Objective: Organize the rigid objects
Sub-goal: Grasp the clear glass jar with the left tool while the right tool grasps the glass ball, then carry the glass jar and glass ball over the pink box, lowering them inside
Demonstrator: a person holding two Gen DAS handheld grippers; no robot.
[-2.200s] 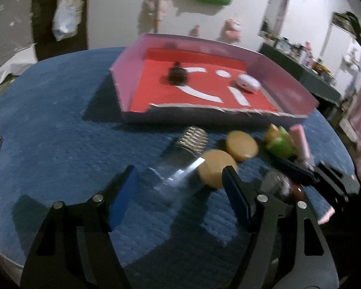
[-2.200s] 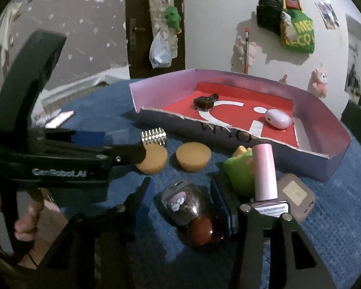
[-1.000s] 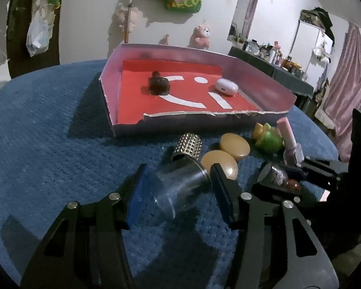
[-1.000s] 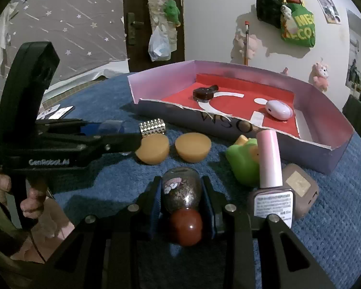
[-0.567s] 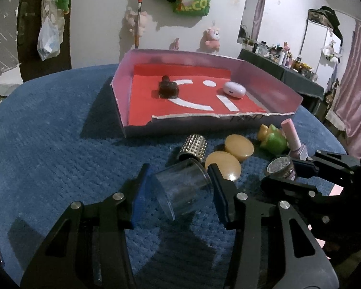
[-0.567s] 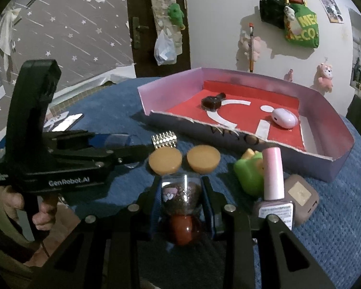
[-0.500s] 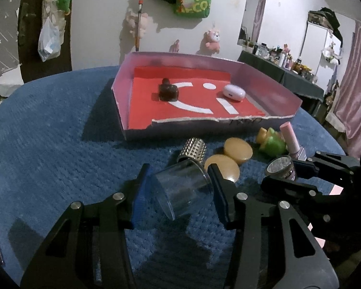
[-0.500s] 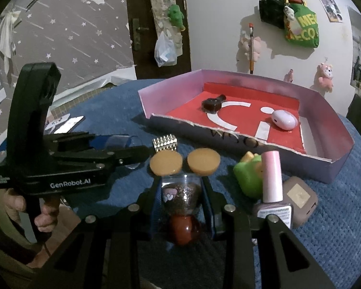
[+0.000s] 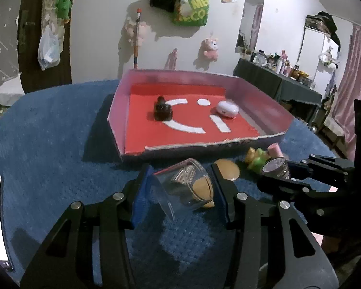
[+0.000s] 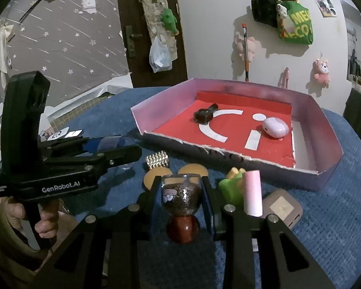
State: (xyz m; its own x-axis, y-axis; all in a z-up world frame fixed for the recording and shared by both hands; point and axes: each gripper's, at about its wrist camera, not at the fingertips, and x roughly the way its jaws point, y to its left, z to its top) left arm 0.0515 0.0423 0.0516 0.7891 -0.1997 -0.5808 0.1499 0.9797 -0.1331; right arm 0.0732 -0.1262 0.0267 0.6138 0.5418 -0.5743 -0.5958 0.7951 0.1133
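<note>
Two grips live. Left gripper (image 9: 180, 192) clamped on clear cup (image 9: 183, 187), tilted, clear of blue cloth (image 9: 48, 144), just before front wall of red tray (image 9: 286, 122). Right gripper (image 10: 181, 207) clamped on glitter bottle (image 10: 181, 198), red cap toward camera, also short of tray. Advice: raise both above torn front wall before crossing; set down on bare red floor, away from dark bottle (image 9: 163, 112) and white case (image 9: 227, 109); open pads only once items rest.

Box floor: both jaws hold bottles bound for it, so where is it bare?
Bare: the red floor's near strip by the torn front wall, and the left side beside the dark bottle. Crowded: the right back corner, around the white case.
</note>
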